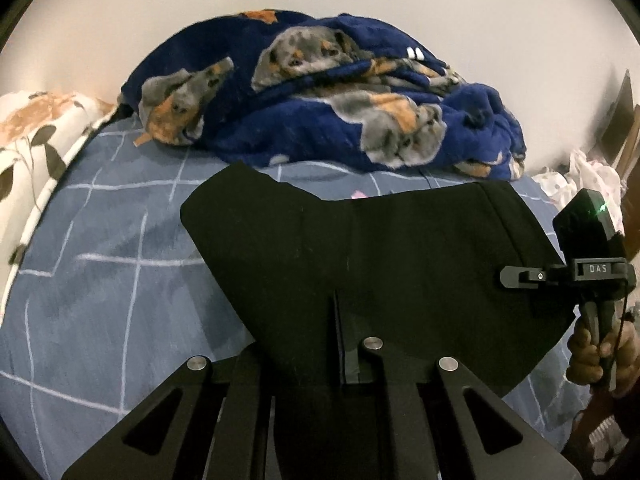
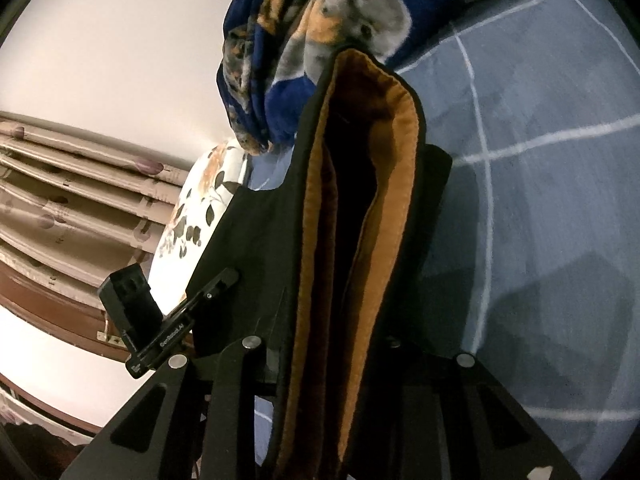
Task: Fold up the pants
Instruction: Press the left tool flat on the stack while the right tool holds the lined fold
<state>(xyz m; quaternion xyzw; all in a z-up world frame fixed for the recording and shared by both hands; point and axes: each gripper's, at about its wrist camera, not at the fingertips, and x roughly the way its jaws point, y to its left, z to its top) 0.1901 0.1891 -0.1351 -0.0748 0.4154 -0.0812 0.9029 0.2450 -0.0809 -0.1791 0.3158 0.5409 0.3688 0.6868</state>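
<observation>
Pants [image 1: 360, 264] pinched by left gripper [image 1: 344, 344] and right gripper [image 1: 520, 276], held over bedsheet [image 1: 100, 264]. Only right wrist view shows orange lining [image 2: 360, 240].

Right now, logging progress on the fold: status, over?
Left gripper shut on the black pants with tan lining; right gripper shut on their far edge. Pants lifted over blue grid bedsheet. Navy dog-print blanket heaped behind.

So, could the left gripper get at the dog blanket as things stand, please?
Probably not right away: the left gripper is shut on the black pants, which hang between it and the blanket, and the right gripper grips them too. Beyond the pants, the bedsheet looks unobstructed.
</observation>
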